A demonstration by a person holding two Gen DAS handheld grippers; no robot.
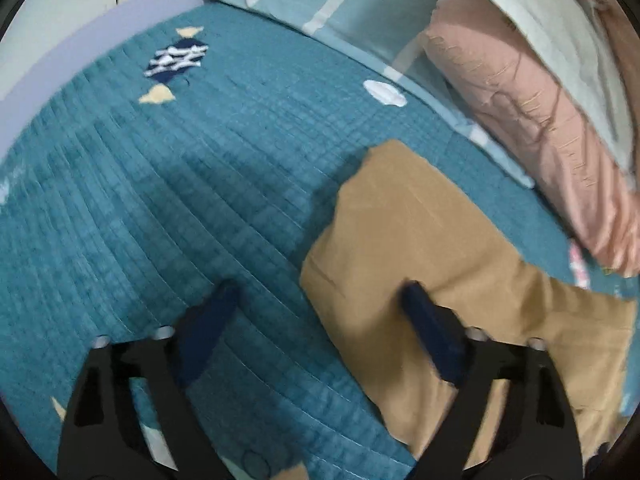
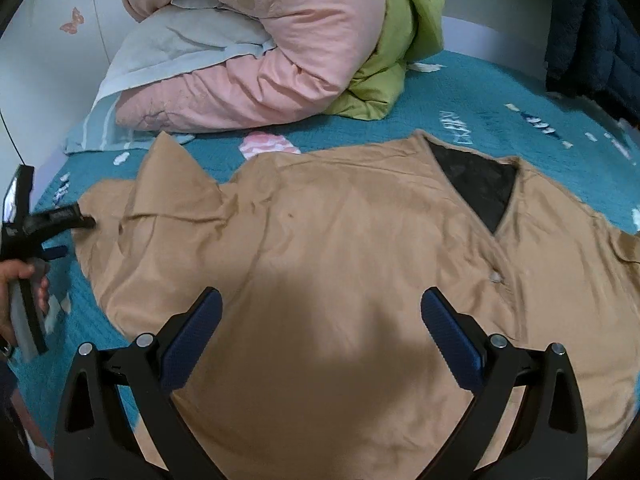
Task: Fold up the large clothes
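Observation:
A large tan jacket [image 2: 340, 240] with a dark lining at its V-neck [image 2: 484, 180] lies spread flat on the teal bedspread [image 2: 480, 92]. Its sleeve end [image 1: 404, 216] shows in the left wrist view. My left gripper [image 1: 320, 292] is open and empty above the edge of that sleeve, one finger over the fabric, the other over the bedspread. It also shows at the left in the right wrist view [image 2: 86, 222], by the sleeve end. My right gripper [image 2: 320, 300] is open and empty above the jacket's body.
A pink quilt [image 2: 260, 40] with a green one [image 2: 400, 60] and a pale pillow [image 2: 180, 44] is piled at the back of the bed. A striped blue pillow [image 1: 340, 4] lies near the wall. A dark blue garment [image 2: 588, 28] hangs at right.

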